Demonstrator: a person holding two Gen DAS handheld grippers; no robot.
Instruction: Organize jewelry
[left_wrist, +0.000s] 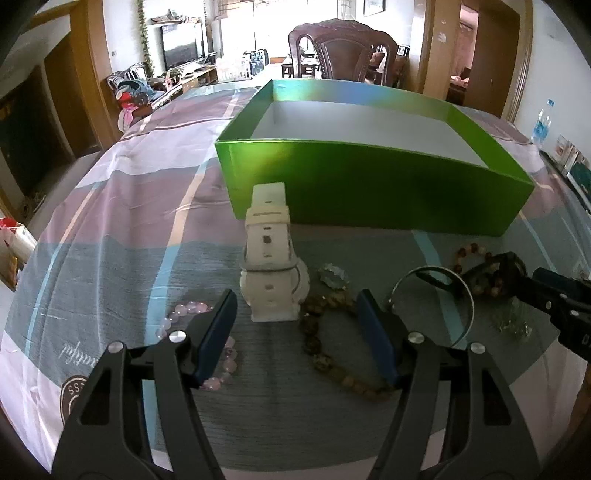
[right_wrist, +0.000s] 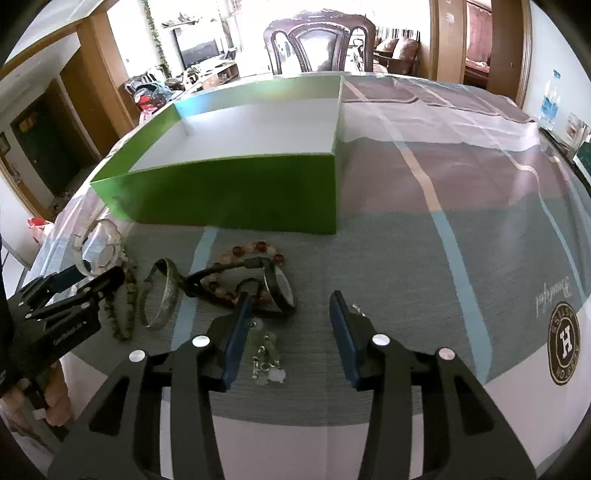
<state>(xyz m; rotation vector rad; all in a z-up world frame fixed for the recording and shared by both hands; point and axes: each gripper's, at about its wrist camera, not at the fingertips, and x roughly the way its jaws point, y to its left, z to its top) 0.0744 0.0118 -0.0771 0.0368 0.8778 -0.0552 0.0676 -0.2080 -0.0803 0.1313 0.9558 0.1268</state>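
Observation:
A green box (left_wrist: 369, 184) with a white inside stands open on the table; it also shows in the right wrist view (right_wrist: 236, 192). In front of it lie a white watch (left_wrist: 271, 266), a pink bead bracelet (left_wrist: 184, 314), a brown bead strand (left_wrist: 325, 347), a silver bangle (left_wrist: 436, 295), a reddish bead bracelet (right_wrist: 251, 254) and a black watch (right_wrist: 277, 284). My left gripper (left_wrist: 295, 317) is open, just short of the white watch. My right gripper (right_wrist: 290, 314) is open over a small silver chain piece (right_wrist: 264, 354).
A striped cloth (right_wrist: 443, 221) covers the table. A dark wooden chair (left_wrist: 343, 51) stands behind the far edge. A small clear crystal piece (left_wrist: 334, 275) lies by the white watch. A water bottle (left_wrist: 541, 123) stands at the far right.

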